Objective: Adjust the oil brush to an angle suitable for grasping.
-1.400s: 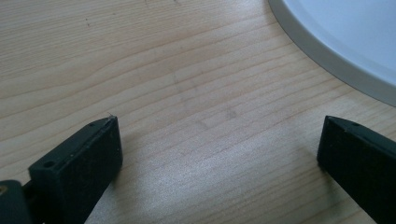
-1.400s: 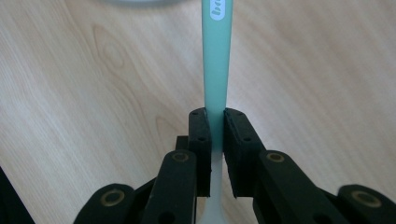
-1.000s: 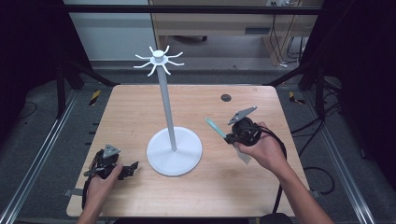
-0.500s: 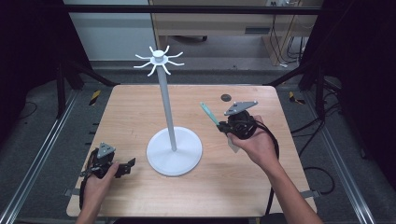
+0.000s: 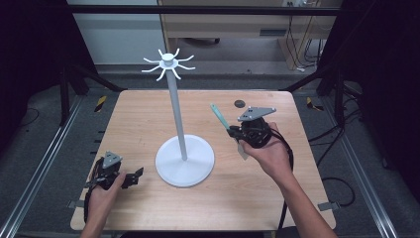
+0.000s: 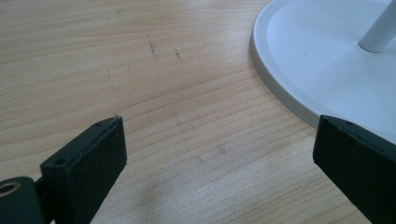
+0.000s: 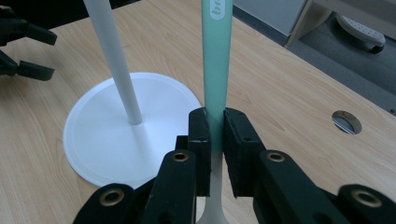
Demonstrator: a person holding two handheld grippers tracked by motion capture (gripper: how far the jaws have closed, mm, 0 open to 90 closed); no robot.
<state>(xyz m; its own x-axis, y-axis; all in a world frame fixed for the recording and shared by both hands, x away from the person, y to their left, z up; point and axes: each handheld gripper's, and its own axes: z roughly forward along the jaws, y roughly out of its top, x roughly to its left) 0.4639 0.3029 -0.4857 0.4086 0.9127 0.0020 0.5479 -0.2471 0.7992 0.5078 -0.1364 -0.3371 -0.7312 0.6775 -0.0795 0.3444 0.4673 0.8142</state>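
Wooden table (image 5: 148, 119) under the lamp has a white stand (image 5: 184, 161) in its middle, and the right gripper (image 7: 213, 123), at about three o'clock from the stand's base, is squeezed tight on a green toothbrush (image 7: 216, 51) that points up toward eleven o'clock. The brush is pinched low on its thin handle, so I think it could twist or slip out if it bumps the pole (image 7: 116, 60) or the hooks (image 5: 169, 63) on top. The left gripper (image 6: 215, 154) rests at eight o'clock with its jaws wide apart and nothing between them, right beside the base, so a nudge there could shake the stand.
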